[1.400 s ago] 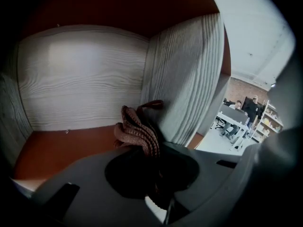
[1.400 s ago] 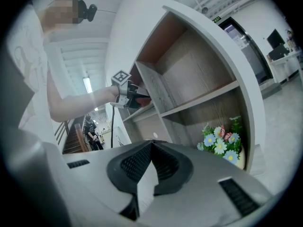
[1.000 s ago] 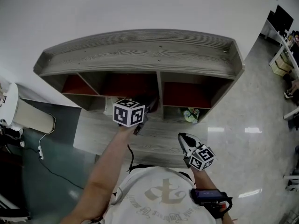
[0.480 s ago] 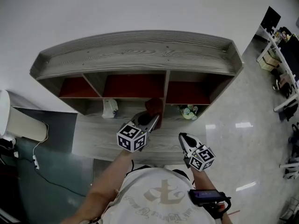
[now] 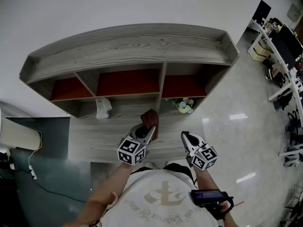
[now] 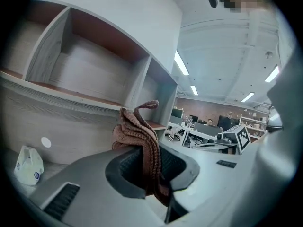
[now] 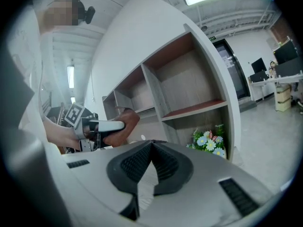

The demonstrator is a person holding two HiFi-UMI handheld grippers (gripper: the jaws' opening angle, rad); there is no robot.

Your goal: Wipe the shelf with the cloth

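left gripper (image 6: 147,168): jaws clamping down on brown cloth (image 6: 140,136), cloth bunching up past tips. hovering in front of grey shelf (image 5: 128,46), cloth sitting just before lower ledge, near middle divider. right gripper (image 7: 151,148): jaws pressing together, gripping nothing, hovering beside left. flowers (image 5: 183,105), white bag (image 5: 101,108): resting in lower compartments.

lower end of the cloth (image 6: 137,131) buried between the fingers of the left gripper (image 6: 150,167), blue mark on the white bag (image 6: 28,164) far left of them too small to read, office desks (image 6: 208,129) beyond the fingertips tiny and indistinct
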